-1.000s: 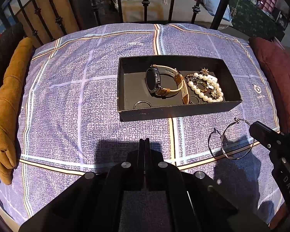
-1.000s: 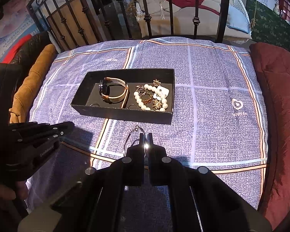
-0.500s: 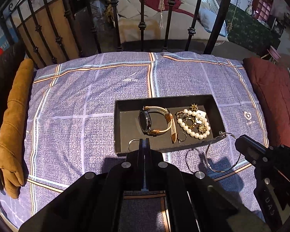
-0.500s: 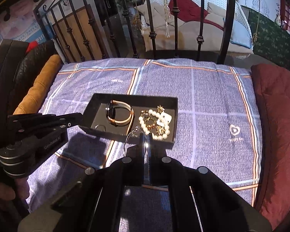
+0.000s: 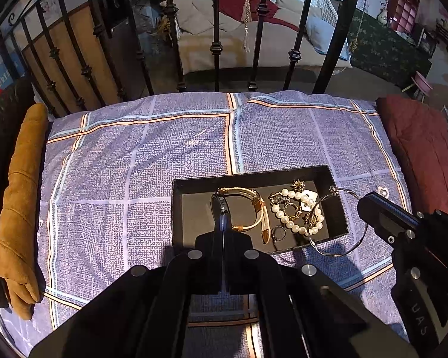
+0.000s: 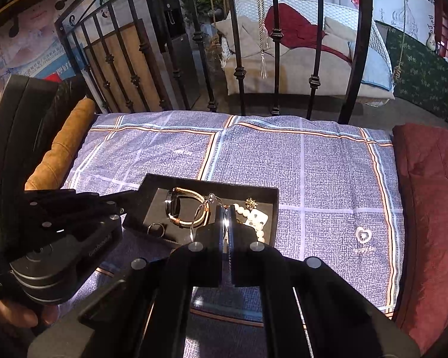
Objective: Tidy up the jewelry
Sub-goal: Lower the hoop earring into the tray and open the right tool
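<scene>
Left wrist view is giving us the picture: the right tongs (image 5: 362, 205) are coming in from the side, pinched tight on a thin silver hoop earring (image 5: 334, 220), and the hoop is dangling in the air with its far half hanging over the near corner of the black tray (image 5: 339, 208). That, I'd judge, is why it is being carried high and by its rim: the wire ring needs to clear the tray wall before it can drop in with the rest.

Just beyond the left tongs (image 5: 223, 223), the tray is sitting on the checked bedspread (image 5: 110, 179), and it is filling up. A wristwatch with a tan strap (image 5: 239, 208) is lying straight ahead of those tips, a pearl bracelet (image 5: 295, 211) tangled with gold pieces is lying further toward the right tongs, and a small ring (image 5: 278, 233) is resting near the front wall.

The left tongs are fully closed, nothing between the fingers, hovering over the tray's near edge; they seem to be idling while the other side is working.

Right wrist view is confirming it: the right tongs (image 6: 226, 217) are squeezed down to a sliver on the hoop earring (image 6: 201, 214), which is sticking out ahead and to the left of the tips, above the wristwatch (image 6: 182, 208). A hand (image 6: 12, 313) is gripping the left tool's handle at the edge.
</scene>
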Demonstrator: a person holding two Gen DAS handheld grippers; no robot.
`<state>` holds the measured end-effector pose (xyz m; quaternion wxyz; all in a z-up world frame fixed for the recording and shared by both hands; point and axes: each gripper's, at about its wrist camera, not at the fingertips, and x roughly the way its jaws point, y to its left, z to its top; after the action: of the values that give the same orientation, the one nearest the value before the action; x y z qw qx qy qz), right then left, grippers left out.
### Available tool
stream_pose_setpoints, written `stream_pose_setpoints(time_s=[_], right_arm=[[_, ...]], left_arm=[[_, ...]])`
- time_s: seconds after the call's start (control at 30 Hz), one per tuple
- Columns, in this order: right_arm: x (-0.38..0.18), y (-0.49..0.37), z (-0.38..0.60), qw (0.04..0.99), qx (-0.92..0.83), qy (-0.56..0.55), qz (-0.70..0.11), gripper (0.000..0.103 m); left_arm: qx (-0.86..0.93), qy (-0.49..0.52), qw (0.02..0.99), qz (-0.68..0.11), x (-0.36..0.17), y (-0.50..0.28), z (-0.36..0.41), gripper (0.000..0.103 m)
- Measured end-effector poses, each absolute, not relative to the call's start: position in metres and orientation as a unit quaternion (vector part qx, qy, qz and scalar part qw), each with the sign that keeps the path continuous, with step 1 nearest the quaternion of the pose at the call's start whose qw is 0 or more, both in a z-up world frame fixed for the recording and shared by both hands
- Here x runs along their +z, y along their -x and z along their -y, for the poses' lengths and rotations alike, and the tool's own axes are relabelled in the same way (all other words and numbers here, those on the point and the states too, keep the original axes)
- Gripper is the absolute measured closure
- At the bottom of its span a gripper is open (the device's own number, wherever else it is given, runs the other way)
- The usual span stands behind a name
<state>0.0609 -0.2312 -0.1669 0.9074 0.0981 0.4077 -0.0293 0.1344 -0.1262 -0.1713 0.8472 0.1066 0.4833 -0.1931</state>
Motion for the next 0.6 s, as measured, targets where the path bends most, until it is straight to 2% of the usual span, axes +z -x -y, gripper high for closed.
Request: stream_pose_setpoints(time_s=[0.6], right_arm=[[-0.165,-0.072,0.237,0.911,-0.038,-0.099,-0.399,0.100]], left_arm=[[-0.193,-0.108,0.846,-0.485,-0.174,-0.149,0.135,0.103]])
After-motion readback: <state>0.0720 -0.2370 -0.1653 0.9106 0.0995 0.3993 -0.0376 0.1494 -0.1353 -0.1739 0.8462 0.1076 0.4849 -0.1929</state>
